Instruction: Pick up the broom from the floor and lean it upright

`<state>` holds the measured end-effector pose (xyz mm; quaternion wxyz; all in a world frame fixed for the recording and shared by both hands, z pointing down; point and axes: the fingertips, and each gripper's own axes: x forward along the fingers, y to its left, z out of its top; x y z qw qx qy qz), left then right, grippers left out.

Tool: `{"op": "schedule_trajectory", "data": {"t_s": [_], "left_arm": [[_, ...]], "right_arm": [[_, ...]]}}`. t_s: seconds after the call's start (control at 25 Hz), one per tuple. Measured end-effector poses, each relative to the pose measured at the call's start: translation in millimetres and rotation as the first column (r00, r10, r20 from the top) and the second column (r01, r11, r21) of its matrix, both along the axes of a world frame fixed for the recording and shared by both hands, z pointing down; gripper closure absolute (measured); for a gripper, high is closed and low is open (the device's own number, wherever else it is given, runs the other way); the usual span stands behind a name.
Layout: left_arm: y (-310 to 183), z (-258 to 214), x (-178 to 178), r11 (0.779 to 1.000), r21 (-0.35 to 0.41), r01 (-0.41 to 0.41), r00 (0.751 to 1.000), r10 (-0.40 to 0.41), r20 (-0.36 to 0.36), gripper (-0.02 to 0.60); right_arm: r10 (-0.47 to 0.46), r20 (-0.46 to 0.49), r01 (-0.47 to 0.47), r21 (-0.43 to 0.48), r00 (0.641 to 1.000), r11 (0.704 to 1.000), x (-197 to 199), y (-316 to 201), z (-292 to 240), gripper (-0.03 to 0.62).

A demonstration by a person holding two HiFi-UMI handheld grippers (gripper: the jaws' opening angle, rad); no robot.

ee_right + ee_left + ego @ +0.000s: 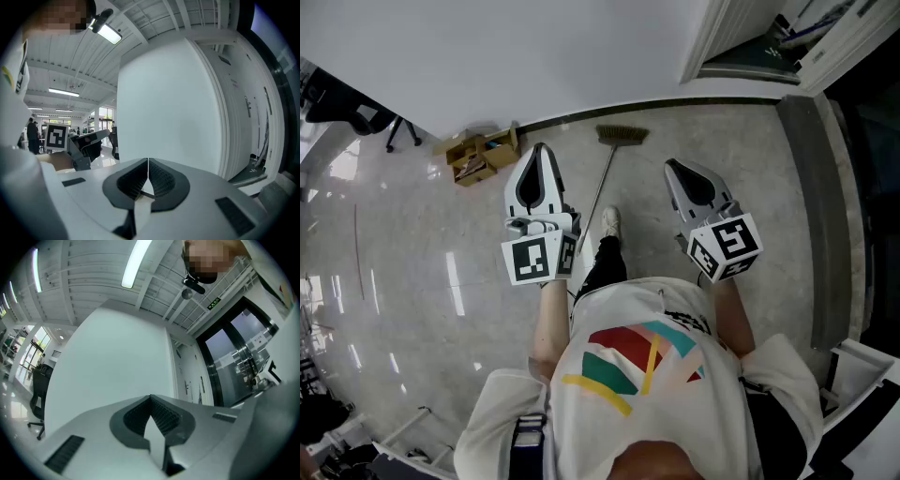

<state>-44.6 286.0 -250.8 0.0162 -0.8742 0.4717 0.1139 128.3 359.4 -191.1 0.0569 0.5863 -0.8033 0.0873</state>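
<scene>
Broom (602, 184), flat on floor (422, 244), not yet lifted or leaned; left gripper (541, 148) and right gripper (670, 165) held closed and empty.

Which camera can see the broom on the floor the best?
The head view. It shows the long-handled broom with its brown bristle head lying on the pale stone floor, bristles by the white wall. The two gripper views point at walls and ceiling, so neither shows it.
</scene>
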Motion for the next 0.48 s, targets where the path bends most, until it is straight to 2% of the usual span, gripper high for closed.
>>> {"op": "schedule_trajectory", "data": {"t_s": [0.2, 0.4, 0.48], "left_arm": [[-100.9, -7.1, 6.1, 0.999, 0.007, -0.036, 0.999, 0.036, -0.036, 0.537], [-191.2, -2.8, 16.6, 0.999, -0.028, -0.034, 0.999, 0.033, -0.029, 0.537], [-219.1, 2.9, 24.6, 0.998, -0.039, -0.04, 0.999, 0.04, -0.016, 0.537]], "right_arm": [[-0.018, 0.013, 0.018, 0.028, 1.0, 0.999, 3.9, -104.1, -17.5, 0.58], [-0.044, -0.06, 0.045, 0.01, 0.997, 0.999, 6.2, -194.1, -20.0, 0.58], [-0.036, -0.037, 0.037, 0.005, 0.999, 0.999, 13.5, -223.5, -16.1, 0.579]]}}
